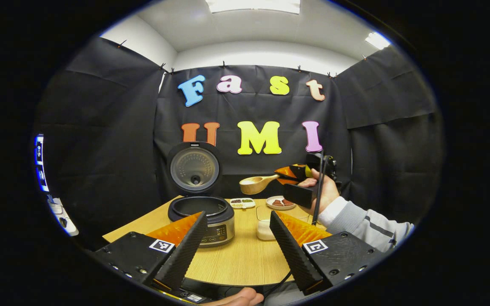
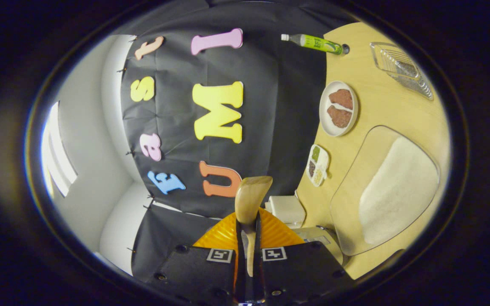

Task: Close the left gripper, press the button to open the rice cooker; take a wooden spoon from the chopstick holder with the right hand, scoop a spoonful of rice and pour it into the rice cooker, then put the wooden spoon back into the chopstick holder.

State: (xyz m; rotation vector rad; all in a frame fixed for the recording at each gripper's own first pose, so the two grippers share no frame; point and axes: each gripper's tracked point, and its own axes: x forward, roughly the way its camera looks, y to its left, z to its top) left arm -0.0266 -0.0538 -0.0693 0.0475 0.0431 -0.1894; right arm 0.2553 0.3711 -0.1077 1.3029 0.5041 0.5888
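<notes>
Two grippers were on record. Left gripper [image 1: 237, 238]: fingers spread wide with nothing between them, held low at the near edge of the table [image 1: 245, 263], pointed toward the rice cooker [image 1: 202, 216]. Rice cooker: lid [image 1: 194, 168] stood upright and open, inner pot exposed, control panel facing the near side; the button-press step judged complete. Right gripper [image 2: 248, 242]: fingers closed narrowly on the handle of the wooden spoon [image 2: 250, 199], both pressing it; in the left gripper view the same spoon [image 1: 257, 183] was seen held in the air to the right of the cooker and above the table, bowl pointing toward the cooker's lid. Spoon bowl: turned on edge in the right gripper view, contents could not be told. Rice: a white heap lay in a clear container [image 2: 391, 187] on the table, just beside the cooker. Other items logged: a plate [image 2: 338, 108] with two brown pieces, a small divided dish [image 2: 317, 165] of grains, a green bottle [image 2: 313, 41] lying at the far edge, a clear ribbed tray [image 2: 402, 68]. Chopstick holder: not identified with certainty. Step in hand, as judged: spoon already taken, scoop or pour under way. Next move, as judged: if the bowl was empty, it called for lowering the spoon into the rice heap; if loaded, for carrying it level over the open pot before tipping.
</notes>
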